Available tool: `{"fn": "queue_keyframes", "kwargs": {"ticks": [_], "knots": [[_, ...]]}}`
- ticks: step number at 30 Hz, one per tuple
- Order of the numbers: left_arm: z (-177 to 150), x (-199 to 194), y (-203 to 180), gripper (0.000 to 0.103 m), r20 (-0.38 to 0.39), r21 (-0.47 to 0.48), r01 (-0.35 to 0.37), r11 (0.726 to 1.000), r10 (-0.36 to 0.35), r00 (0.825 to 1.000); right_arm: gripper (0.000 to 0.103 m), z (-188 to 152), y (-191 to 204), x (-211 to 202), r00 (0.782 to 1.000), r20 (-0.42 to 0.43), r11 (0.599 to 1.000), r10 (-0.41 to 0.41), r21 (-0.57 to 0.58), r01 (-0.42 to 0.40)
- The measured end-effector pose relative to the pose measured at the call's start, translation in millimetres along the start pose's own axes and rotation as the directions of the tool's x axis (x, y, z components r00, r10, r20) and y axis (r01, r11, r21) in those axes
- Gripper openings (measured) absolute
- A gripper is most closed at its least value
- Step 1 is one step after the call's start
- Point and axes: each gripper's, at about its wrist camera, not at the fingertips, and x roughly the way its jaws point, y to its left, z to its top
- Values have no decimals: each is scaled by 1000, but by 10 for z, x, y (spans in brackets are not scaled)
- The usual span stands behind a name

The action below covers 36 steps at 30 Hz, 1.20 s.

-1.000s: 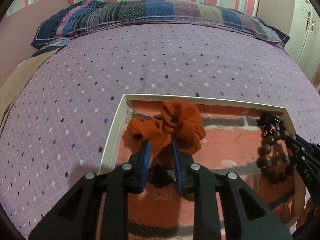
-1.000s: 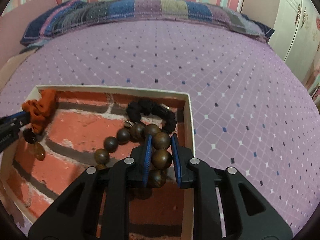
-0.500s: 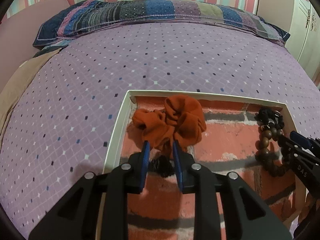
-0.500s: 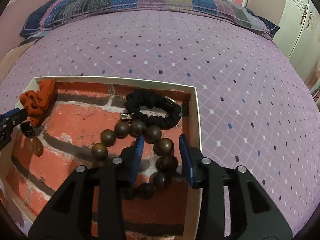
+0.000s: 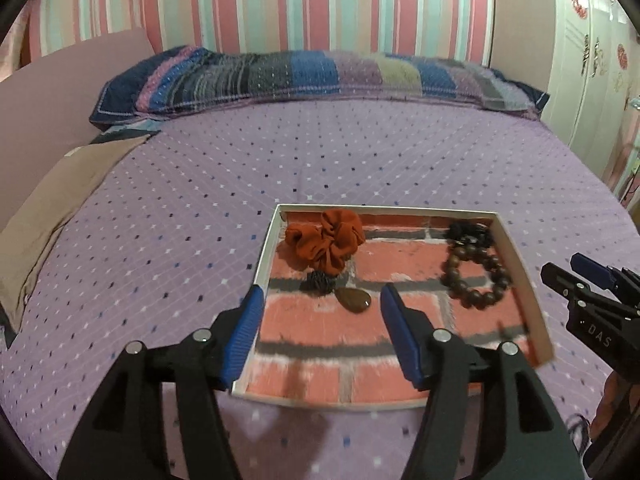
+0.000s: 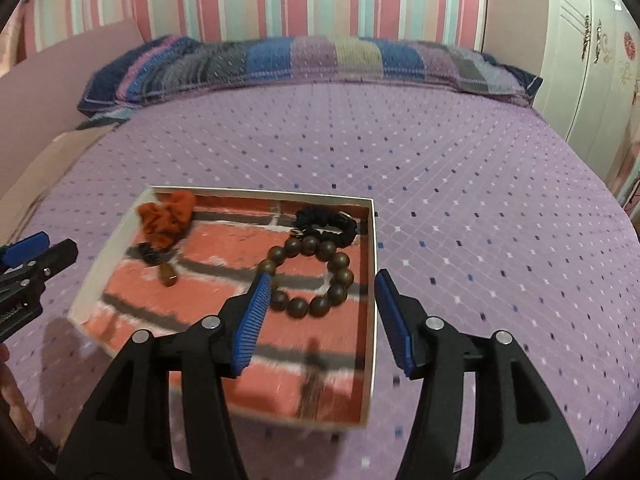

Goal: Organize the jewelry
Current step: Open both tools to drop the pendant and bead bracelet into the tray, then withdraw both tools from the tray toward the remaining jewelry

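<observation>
A shallow white box point(image 5: 262, 264) point(image 6: 374, 240) with a brick-pattern floor lies on the purple bed. An orange scrunchie point(image 5: 326, 240) point(image 6: 166, 218) sits in its far left corner. Just in front of that lie a dark tassel and a brown teardrop pendant point(image 5: 354, 300) point(image 6: 168, 274). A brown wooden bead bracelet point(image 5: 476, 280) point(image 6: 312, 276) lies at the right, with a black scrunchie point(image 5: 468, 232) point(image 6: 328, 224) behind it. My left gripper point(image 5: 320, 304) hangs above the box's near part, jaws opening, nothing between them. My right gripper point(image 6: 322, 292) hovers over the bracelet, jaws opening, apart from the beads.
The purple patterned bedspread point(image 5: 320, 160) spreads all round the box. A long striped pillow point(image 5: 312, 76) lies at the headboard below a striped wall. A beige cloth point(image 5: 52, 208) lies on the left and a white wardrobe point(image 6: 592, 60) stands on the right.
Both grippers let go, opened wide and pulled back and up from the box. The orange scrunchie with the pendant and the bead bracelet now lie loose on the box floor.
</observation>
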Motion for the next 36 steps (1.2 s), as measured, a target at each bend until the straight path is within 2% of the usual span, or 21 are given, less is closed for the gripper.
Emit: {"fn": "queue_keyframes", "kwargs": {"ticks": [2, 3, 5, 9, 15, 18, 20, 29, 36], "knots": [[-78, -203, 1, 63, 18, -1, 12, 1000, -12, 1000, 60, -86, 22, -225, 1000, 29, 1000, 1, -4, -1], [-125, -320, 11, 71, 28, -3, 24, 1000, -23, 999, 63, -140, 39, -344, 999, 44, 1000, -1, -10, 2], [-233, -533, 23, 79, 56, -8, 32, 999, -32, 998, 67, -247, 81, -539, 998, 66, 1000, -12, -24, 14], [-461, -916, 61, 82, 94, -2, 24, 1000, -24, 995, 77, -523, 116, -912, 994, 103, 999, -21, -26, 23], [-861, -1345, 186, 86, 140, -11, -6, 1000, 8, 990, 82, -946, 136, -1261, 992, 123, 1000, -17, -21, 19], [-1048, -1432, 227, 93, 153, -9, -26, 1000, 27, 988, 84, -1144, 157, -1367, 991, 131, 999, -26, -31, 30], [-1200, -1471, 258, 93, 158, -7, -56, 998, 56, 986, 85, -1274, 168, -1428, 990, 135, 999, -32, -36, 37], [-1651, -1589, 414, 93, 138, -55, -36, 998, 44, 989, 85, -1740, 212, -1618, 986, 156, 996, -65, -52, 74], [-1975, -1684, 508, 95, 147, -42, -64, 997, 70, 987, 87, -2030, 184, -1752, 983, 173, 996, -68, -49, 77]]}}
